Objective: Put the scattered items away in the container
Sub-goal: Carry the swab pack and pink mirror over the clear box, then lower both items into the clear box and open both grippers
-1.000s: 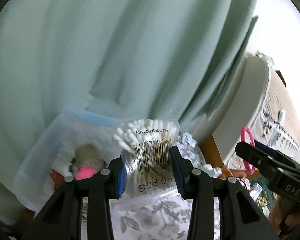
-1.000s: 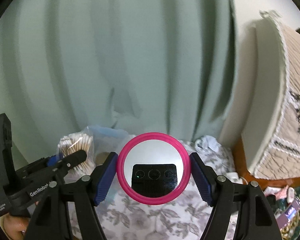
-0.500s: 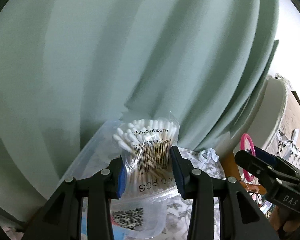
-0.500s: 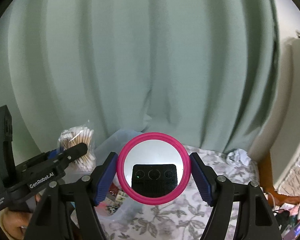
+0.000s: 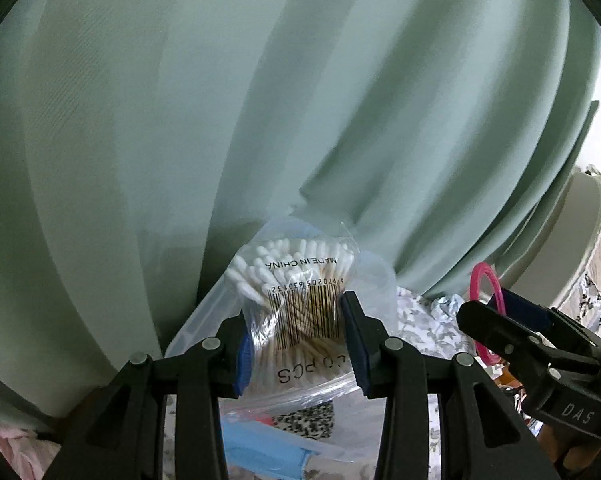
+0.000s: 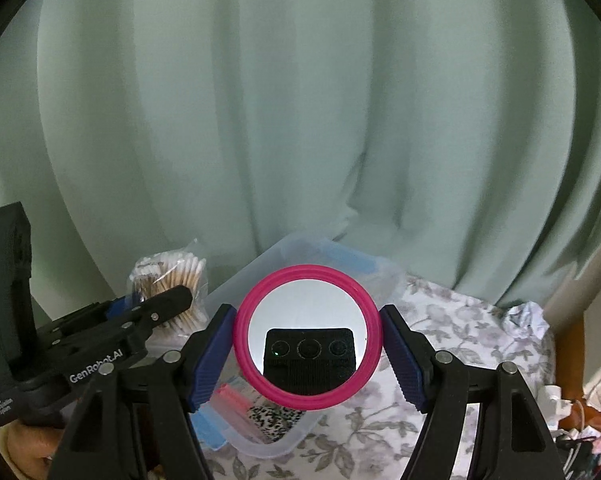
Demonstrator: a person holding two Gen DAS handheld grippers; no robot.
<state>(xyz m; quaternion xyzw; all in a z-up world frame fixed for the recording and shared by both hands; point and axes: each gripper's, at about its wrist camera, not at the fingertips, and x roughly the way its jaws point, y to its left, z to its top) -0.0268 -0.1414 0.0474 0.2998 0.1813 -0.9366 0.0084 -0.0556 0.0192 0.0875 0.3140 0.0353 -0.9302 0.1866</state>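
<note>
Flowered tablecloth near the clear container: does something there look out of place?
Yes. A crumpled paper ball lies loose on the flowered tablecloth, beside the clear plastic container and outside it, near the green curtain.

Colours and patterns: tidying scene, both wrist views

Curtain [image 6: 300, 120]: pale sage green, plain. Worktop cloth [image 6: 460, 320]: white with grey floral print. Mirror [image 6: 307, 334]: hot-pink rim, silver face. Cotton swab bag [image 5: 300, 304]: clear, black barcode and lettering; white tips, tan sticks. Container [image 6: 340, 258]: translucent with blue clips, holding a black-and-white leopard-print item [image 6: 274, 420] and pink sticks [image 6: 230, 398]. Left tongs [image 5: 296, 340] and right tongs [image 6: 307, 356]: black with blue pads.
</note>
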